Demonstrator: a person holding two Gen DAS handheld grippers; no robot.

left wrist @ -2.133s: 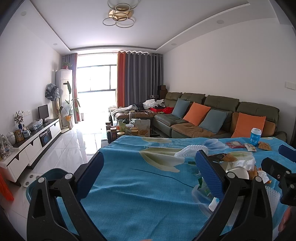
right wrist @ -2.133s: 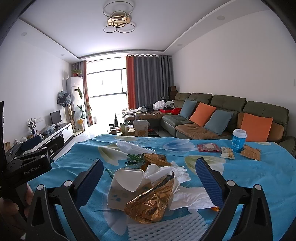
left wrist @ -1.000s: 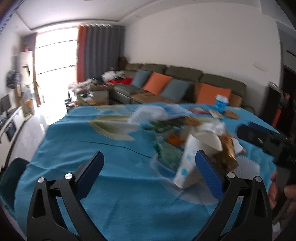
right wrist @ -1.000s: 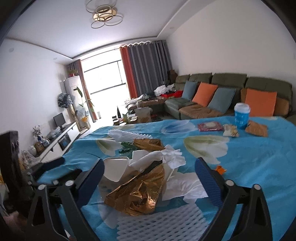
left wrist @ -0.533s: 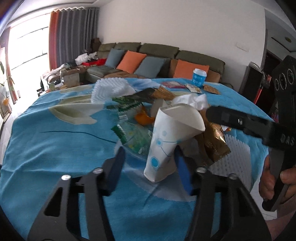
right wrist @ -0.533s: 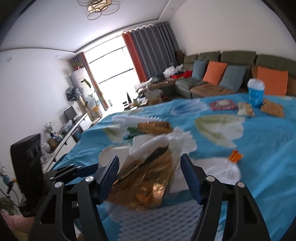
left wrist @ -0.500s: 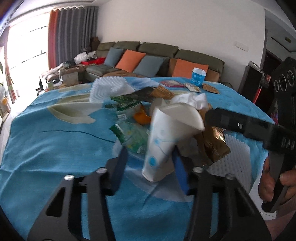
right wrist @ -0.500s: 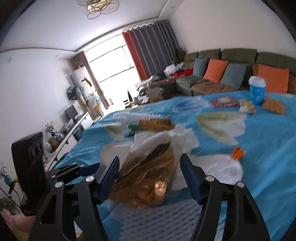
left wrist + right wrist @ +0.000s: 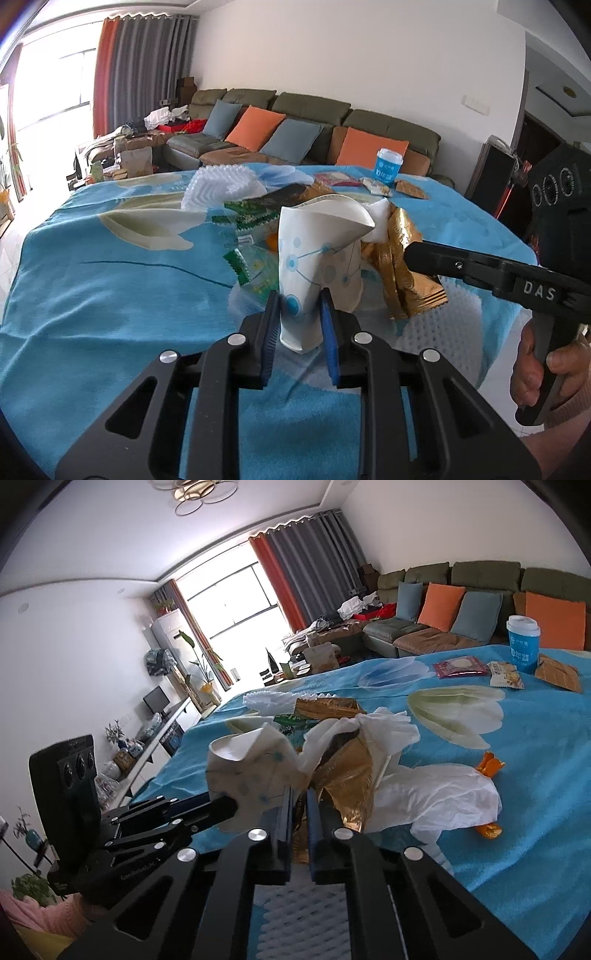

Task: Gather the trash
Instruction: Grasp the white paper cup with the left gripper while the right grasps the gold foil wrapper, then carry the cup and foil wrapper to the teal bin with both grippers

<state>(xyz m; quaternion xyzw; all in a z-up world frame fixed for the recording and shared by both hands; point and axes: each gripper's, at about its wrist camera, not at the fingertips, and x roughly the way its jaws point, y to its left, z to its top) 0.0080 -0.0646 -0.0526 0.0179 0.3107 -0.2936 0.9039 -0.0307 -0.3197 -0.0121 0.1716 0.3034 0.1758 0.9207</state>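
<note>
Frame centre: left gripper (image 9: 300,312), jaws closing, pinches the crushed paper cup (image 9: 317,258) above the blue tablecloth (image 9: 110,280). Lower centre: right gripper (image 9: 300,805) clamps the gold wrapper (image 9: 347,779).

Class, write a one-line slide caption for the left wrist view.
Left gripper closing its fingers on a crumpled white paper cup with blue dots on a blue floral tablecloth.

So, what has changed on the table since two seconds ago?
Both grippers swung in on the trash pile. The left gripper, jaws closing, now squeezes the crumpled white paper cup with blue dots; the right gripper shut on the crinkled gold foil wrapper. The blue lidded cup and blue floral tablecloth stayed.
</note>
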